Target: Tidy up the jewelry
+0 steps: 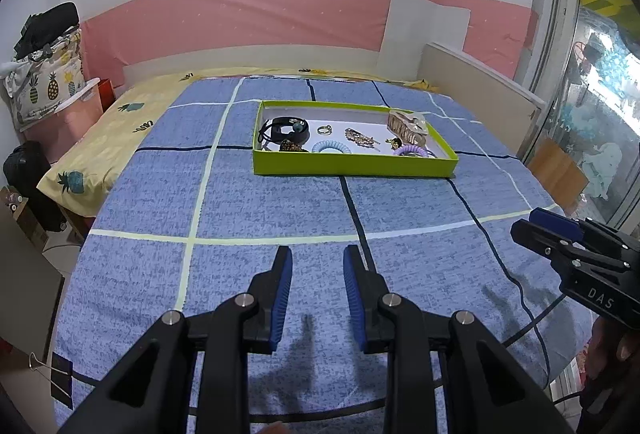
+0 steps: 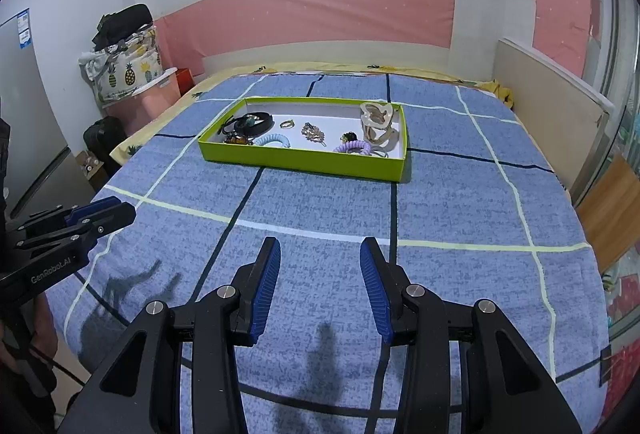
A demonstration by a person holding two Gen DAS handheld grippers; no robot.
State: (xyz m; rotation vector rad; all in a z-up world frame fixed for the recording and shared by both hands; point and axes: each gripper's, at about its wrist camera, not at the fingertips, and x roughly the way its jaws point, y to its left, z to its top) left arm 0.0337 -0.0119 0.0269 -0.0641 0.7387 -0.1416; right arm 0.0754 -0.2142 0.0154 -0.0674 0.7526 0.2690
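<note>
A lime-green tray (image 1: 352, 166) (image 2: 296, 164) sits on the blue checked bedspread, far ahead of both grippers. It holds a black band (image 1: 286, 128) (image 2: 250, 123), a gold ring (image 1: 325, 130) (image 2: 287, 123), a light-blue coil tie (image 1: 331, 147) (image 2: 273, 140), a purple coil tie (image 1: 410, 151) (image 2: 354, 147), a gold hair clip (image 1: 360, 136) (image 2: 313, 132) and a beige claw clip (image 1: 408, 126) (image 2: 376, 122). My left gripper (image 1: 318, 266) (image 2: 114, 208) is open and empty. My right gripper (image 2: 320, 258) (image 1: 528, 222) is open and empty.
The bedspread (image 1: 280, 202) covers a bed with a yellow pineapple sheet (image 1: 108, 130) at the left. A pink bin with bags (image 1: 60, 106) stands left. A board (image 2: 548, 94) and a glass door (image 1: 592, 82) are on the right.
</note>
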